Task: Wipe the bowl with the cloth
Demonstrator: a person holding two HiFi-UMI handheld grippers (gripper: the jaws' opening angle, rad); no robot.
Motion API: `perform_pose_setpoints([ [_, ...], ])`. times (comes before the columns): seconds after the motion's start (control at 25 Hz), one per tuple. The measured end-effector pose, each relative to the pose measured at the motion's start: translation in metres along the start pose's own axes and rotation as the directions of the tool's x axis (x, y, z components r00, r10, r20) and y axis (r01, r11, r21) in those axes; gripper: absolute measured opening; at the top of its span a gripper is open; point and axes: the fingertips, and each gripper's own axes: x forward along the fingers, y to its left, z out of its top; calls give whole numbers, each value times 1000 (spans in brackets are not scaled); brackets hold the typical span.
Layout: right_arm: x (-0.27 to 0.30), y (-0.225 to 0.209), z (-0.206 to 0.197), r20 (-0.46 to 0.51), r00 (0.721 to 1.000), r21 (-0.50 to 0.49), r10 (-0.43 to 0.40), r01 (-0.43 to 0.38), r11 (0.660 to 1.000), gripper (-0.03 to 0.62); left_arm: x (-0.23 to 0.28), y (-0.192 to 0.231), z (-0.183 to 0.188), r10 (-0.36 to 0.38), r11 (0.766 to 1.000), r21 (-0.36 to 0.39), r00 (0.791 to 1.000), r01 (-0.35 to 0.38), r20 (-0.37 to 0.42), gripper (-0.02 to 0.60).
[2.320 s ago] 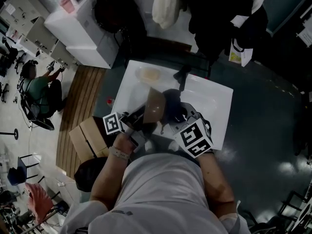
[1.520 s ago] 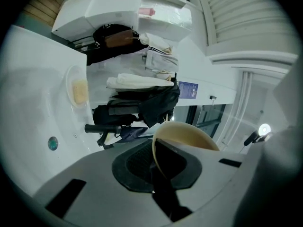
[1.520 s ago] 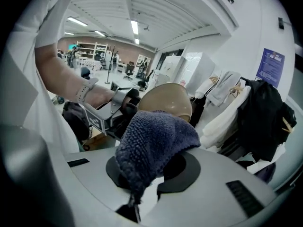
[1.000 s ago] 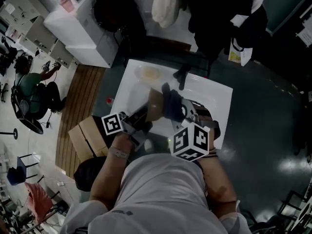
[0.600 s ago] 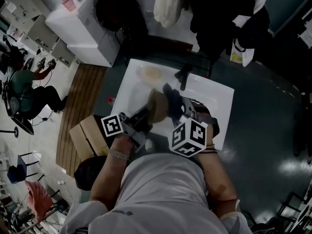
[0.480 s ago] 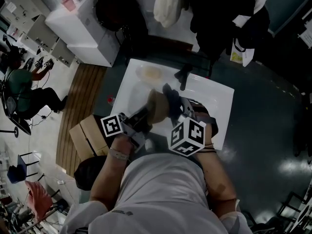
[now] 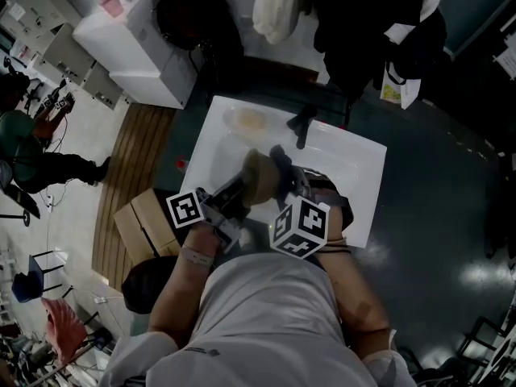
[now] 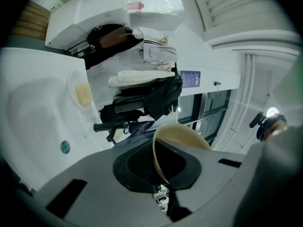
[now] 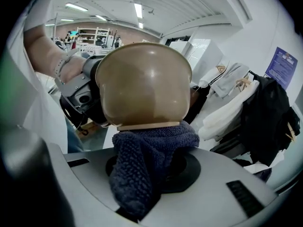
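Tilting on its side above a white basin, the tan bowl is pinched at the rim by the nearly closed jaws of the left gripper. A dark blue cloth is clamped in the right gripper and pressed against the bowl's foot ring. That gripper's jaw tips are buried in the cloth, and the bowl's inside is turned away from its view.

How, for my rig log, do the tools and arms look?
The left tool and right tool are grey with a black recess; each carries a cube of black-and-white square markers. The person wears a pale short-sleeved shirt and a light band on the left wrist.
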Motion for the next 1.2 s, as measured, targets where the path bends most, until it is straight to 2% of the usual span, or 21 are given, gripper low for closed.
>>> perform_pose_setpoints([
  [0.56, -2, 26, -3, 18, 998, 32, 56, -56, 998, 67, -2, 9, 3, 28, 999, -47, 998, -25, 57, 21],
  [0.88, -10, 38, -2, 32, 995, 48, 97, -98, 994, 67, -4, 25, 5, 104, 994, -28, 993, -103, 57, 21],
  [1.2, -29, 21, 0, 80, 996, 92, 47, -54, 994, 67, -3, 27, -2, 102, 994, -36, 994, -101, 31, 23],
])
